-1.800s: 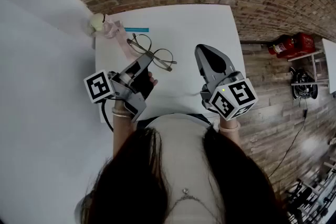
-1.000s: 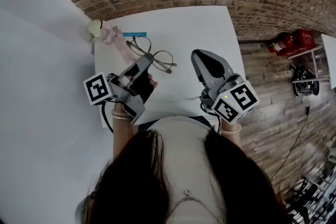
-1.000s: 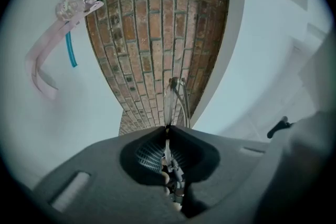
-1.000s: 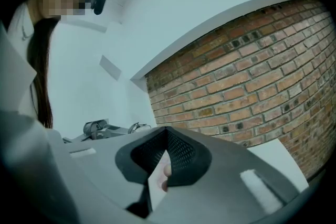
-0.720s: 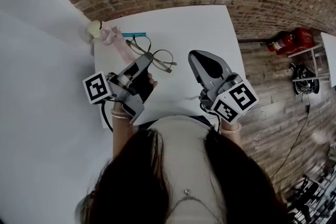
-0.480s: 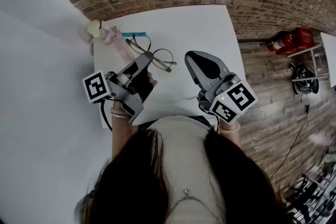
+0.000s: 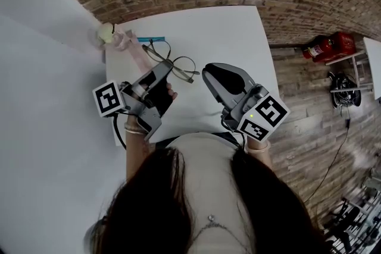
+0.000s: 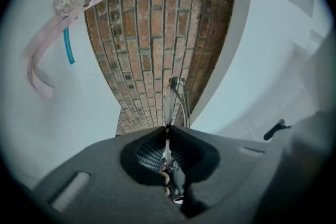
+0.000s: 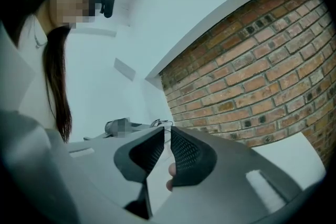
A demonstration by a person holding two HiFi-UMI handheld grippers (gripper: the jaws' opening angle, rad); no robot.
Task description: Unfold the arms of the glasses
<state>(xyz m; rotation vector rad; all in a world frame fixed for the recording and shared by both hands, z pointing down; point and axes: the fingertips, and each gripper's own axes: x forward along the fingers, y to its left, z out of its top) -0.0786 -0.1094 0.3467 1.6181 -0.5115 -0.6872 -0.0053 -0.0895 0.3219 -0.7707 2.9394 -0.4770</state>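
Observation:
Thin wire-framed glasses (image 7: 180, 66) hang over the white table (image 7: 238, 33), with my left gripper (image 7: 168, 69) shut on them at the near end of the frame. In the left gripper view the glasses (image 8: 176, 98) show edge-on, rising from the closed jaws of the left gripper (image 8: 167, 128). My right gripper (image 7: 209, 73) hovers just right of the glasses with a small gap between them. Its jaws stand together with nothing between them. In the right gripper view the glasses (image 9: 160, 123) peek out just beyond the tips of the right gripper (image 9: 168, 130).
A pink strap (image 7: 136, 47) with a pale green ball (image 7: 108, 31) lies at the table's far left corner, next to a blue strip (image 7: 152, 39). Brick surfaces surround the table. Red items (image 7: 329, 48) sit on a shelf at the right.
My right gripper has moved left, closer to the glasses. The left gripper has kept its hold on the glasses and barely moved.

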